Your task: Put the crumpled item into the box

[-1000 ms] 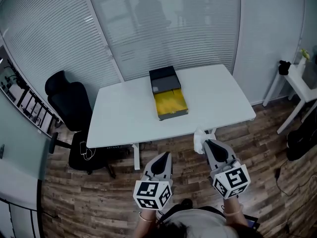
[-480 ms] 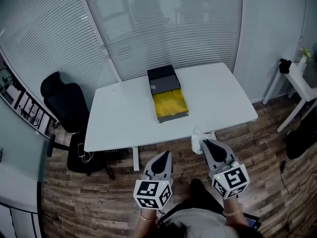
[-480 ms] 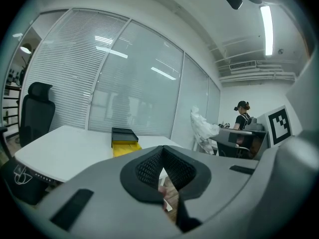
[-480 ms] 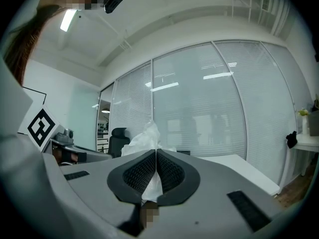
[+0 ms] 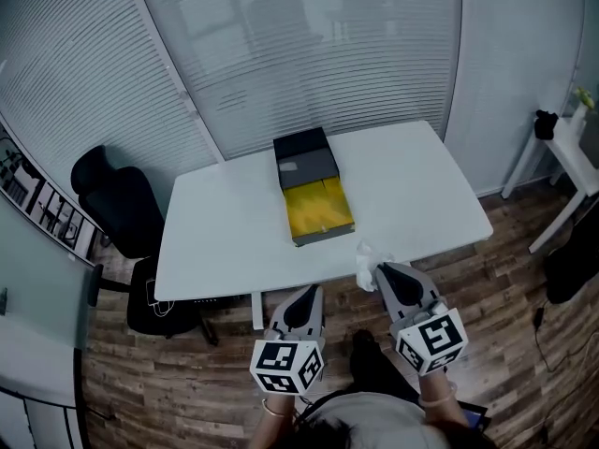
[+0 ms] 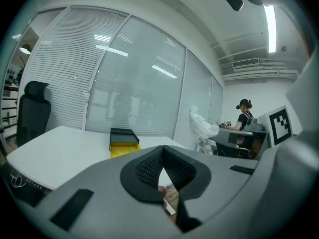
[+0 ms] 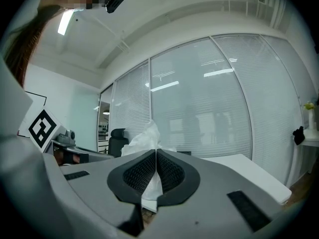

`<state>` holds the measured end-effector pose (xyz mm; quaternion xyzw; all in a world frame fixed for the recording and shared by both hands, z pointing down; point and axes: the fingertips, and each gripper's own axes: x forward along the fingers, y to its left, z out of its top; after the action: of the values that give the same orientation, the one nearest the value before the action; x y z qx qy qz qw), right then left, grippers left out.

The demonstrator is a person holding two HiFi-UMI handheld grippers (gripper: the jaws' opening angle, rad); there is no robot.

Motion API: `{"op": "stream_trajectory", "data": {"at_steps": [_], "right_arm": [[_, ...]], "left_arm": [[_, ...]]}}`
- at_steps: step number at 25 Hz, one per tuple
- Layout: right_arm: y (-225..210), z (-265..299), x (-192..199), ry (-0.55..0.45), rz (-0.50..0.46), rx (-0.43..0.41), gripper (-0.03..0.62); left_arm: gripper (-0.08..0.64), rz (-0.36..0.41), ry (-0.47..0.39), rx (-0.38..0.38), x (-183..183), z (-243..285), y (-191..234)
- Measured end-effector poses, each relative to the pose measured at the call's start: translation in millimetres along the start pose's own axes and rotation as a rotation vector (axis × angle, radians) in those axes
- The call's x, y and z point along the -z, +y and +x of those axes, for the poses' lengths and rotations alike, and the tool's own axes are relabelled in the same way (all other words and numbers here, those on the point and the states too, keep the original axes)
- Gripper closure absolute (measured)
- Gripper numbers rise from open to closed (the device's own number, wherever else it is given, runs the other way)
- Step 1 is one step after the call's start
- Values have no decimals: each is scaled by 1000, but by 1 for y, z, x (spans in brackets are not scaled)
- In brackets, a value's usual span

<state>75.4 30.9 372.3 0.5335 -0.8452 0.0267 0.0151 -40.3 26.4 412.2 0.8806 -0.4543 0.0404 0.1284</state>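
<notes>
A crumpled white item sticks out of my right gripper, whose jaws are shut on it, just off the white table's front edge. The box lies on the table's middle, with a yellow open compartment near me and a black lid part behind it. My left gripper hovers lower left of the right one, jaws closed with nothing between them. The crumpled item also shows at the right in the left gripper view.
A black office chair stands left of the table. Glass walls with blinds close the far side. A small white side table is at the right. Wood floor lies under me. A person sits far off.
The view has shifted slightly toward the table; both grippers and the crumpled item now sit a bit nearer its front edge. Jaw states are unchanged.
</notes>
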Motion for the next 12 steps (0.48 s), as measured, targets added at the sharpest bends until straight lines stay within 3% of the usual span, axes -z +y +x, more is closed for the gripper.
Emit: {"op": "stream_trajectory", "data": {"at_steps": [12], "right_arm": [[-52, 63, -3, 6, 23, -30, 560]], "left_arm": [[545, 6, 20, -31, -20, 72, 25]]}}
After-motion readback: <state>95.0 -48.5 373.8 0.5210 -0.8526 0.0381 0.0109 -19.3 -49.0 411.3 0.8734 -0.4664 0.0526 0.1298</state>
